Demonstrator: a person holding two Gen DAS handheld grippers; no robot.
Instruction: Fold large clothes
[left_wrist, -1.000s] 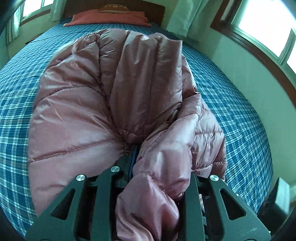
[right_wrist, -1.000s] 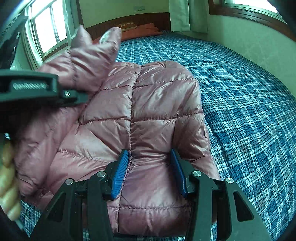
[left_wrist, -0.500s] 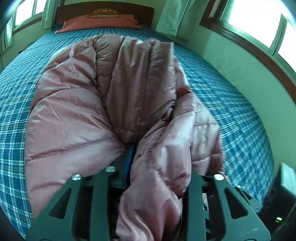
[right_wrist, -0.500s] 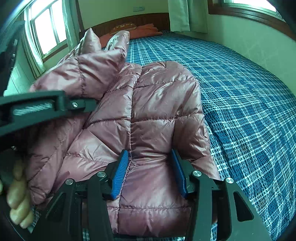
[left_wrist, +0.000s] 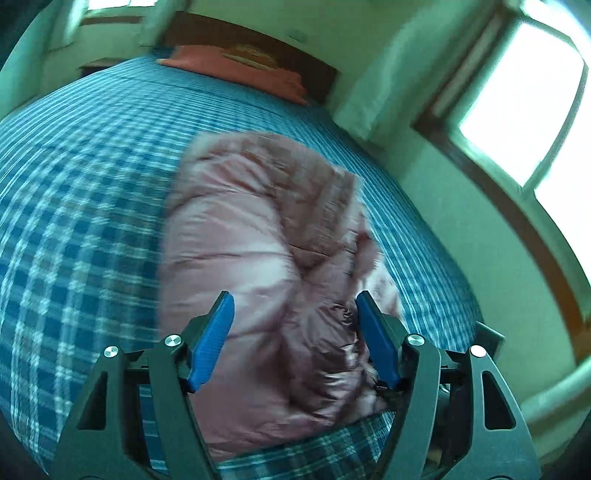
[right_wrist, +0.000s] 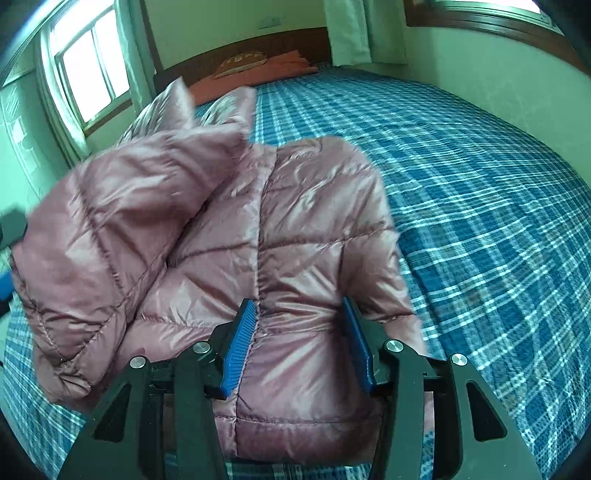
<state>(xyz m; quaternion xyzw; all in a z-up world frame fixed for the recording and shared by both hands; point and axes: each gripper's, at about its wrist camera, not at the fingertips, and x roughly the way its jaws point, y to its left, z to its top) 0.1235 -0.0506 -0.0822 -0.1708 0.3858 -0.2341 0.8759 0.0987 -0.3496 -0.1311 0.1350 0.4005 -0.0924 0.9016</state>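
Meanwhile the left gripper fingers are opening above the pink jacket (nothing gripped), right gripper fingers pinching its hem.

Both wrist views close, angled down over bed; share pink jacket, headboard.

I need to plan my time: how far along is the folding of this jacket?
Partly done. One side of the pink jacket already lies folded over its middle on the bed. In hand: the right gripper grips the near edge, while the left gripper is opening, its pads clear of the fabric. Left: the jacket looks bulky and uneven, so further folds and flattening seem needed.
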